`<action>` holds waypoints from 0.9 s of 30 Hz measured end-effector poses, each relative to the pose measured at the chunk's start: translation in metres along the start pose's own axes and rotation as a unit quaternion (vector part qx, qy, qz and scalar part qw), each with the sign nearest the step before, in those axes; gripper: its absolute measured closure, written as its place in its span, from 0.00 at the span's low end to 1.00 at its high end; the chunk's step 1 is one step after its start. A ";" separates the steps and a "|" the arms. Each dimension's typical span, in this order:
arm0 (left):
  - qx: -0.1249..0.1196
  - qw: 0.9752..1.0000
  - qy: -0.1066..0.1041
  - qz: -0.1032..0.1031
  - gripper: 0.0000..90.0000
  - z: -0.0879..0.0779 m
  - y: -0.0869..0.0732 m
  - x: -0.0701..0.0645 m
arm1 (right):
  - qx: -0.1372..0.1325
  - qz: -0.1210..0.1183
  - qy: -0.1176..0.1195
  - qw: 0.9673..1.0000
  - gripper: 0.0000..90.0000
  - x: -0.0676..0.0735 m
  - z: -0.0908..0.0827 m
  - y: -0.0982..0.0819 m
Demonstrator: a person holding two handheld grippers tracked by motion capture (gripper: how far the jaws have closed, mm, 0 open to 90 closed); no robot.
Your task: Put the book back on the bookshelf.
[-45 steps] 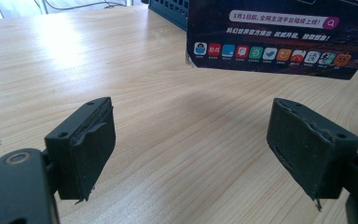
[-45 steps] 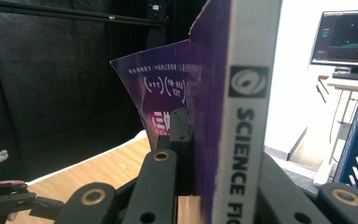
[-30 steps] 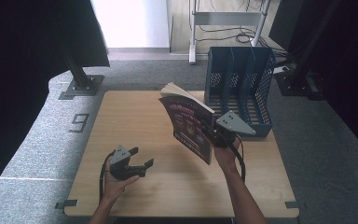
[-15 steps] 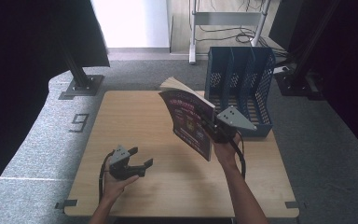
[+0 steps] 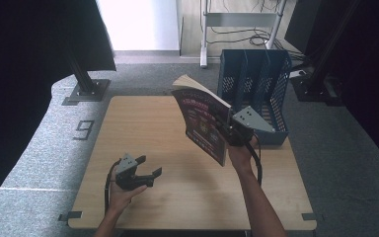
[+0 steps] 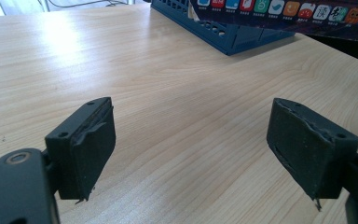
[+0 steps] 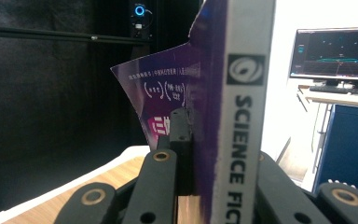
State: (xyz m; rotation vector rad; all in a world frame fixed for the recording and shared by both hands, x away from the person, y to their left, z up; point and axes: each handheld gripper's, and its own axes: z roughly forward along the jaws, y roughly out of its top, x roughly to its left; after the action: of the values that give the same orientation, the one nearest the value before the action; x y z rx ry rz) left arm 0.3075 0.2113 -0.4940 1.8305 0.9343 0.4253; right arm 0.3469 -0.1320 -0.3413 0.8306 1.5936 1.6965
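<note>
A purple paperback book (image 5: 205, 123) is held upright above the table's right half, its spine (image 7: 242, 116) reading "SCIENCE FIC". My right gripper (image 5: 229, 129) is shut on the book near its spine, and in the right gripper view one black finger (image 7: 182, 140) presses on the purple cover. Right behind it stands a blue mesh file rack (image 5: 255, 94) with upright slots. My left gripper (image 5: 145, 170) rests low over the table's front left, open, with nothing between its pads (image 6: 91, 142); the wooden table (image 6: 177, 102) lies under them.
The blue file rack (image 6: 223, 35) stands at the table's (image 5: 143, 123) back right corner, with the book's lower edge (image 6: 284, 11) hanging in front of it. A black stand foot (image 5: 86, 91) sits on the floor beyond the table's left corner. A monitor (image 7: 333, 53) glows far off.
The book and my right gripper have shifted slightly toward the rack. The left gripper has stayed where it was.
</note>
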 end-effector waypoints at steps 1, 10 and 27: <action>0.000 1.000 0.000 0.000 0.17 0.000 0.000 0.000 | -0.001 0.001 -0.002 1.000 0.91 -0.001 0.000 0.001; 0.000 1.000 -0.001 0.000 0.17 0.000 0.000 0.000 | -0.006 0.005 -0.015 1.000 0.91 -0.007 0.002 0.005; 0.000 1.000 0.001 -0.001 0.17 -0.002 0.000 0.001 | -0.009 0.008 -0.034 0.999 0.91 -0.016 0.001 0.008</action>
State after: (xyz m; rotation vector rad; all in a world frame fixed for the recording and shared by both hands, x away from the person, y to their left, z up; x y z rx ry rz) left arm 0.3074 0.2133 -0.4935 1.8284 0.9371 0.4250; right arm 0.3573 -0.1448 -0.3332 0.8843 1.5278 1.6738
